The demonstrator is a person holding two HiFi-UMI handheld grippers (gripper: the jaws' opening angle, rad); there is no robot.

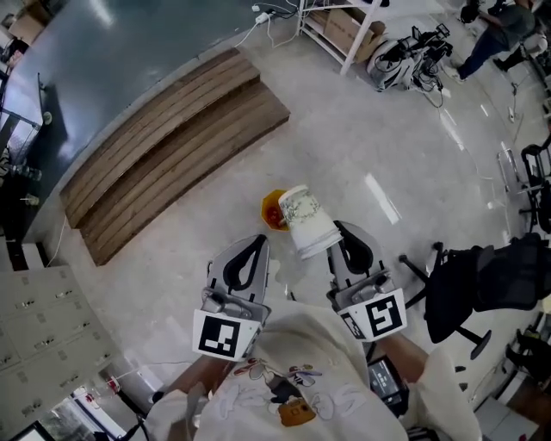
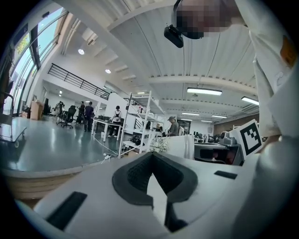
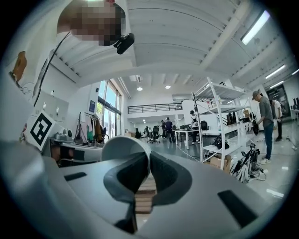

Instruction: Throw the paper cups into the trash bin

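A white paper cup (image 1: 306,222) with a leaf print hangs tilted, mouth toward me, over the floor. My right gripper (image 1: 334,241) is shut on the cup's wall; in the right gripper view the cup's rim (image 3: 122,147) sits pinched between the jaws of the right gripper (image 3: 147,163). Just beyond the cup, down on the floor, stands a small orange bin (image 1: 272,209), partly hidden by the cup. My left gripper (image 1: 255,248) is beside the cup, shut and holding nothing. Past the left gripper (image 2: 152,158) in its own view, the cup (image 2: 175,145) shows.
A stepped wooden platform (image 1: 172,146) lies on the floor at the upper left. A black office chair (image 1: 469,288) stands at the right. White shelving (image 1: 344,26) and a person (image 1: 498,34) are far off at the top; lockers (image 1: 43,336) at lower left.
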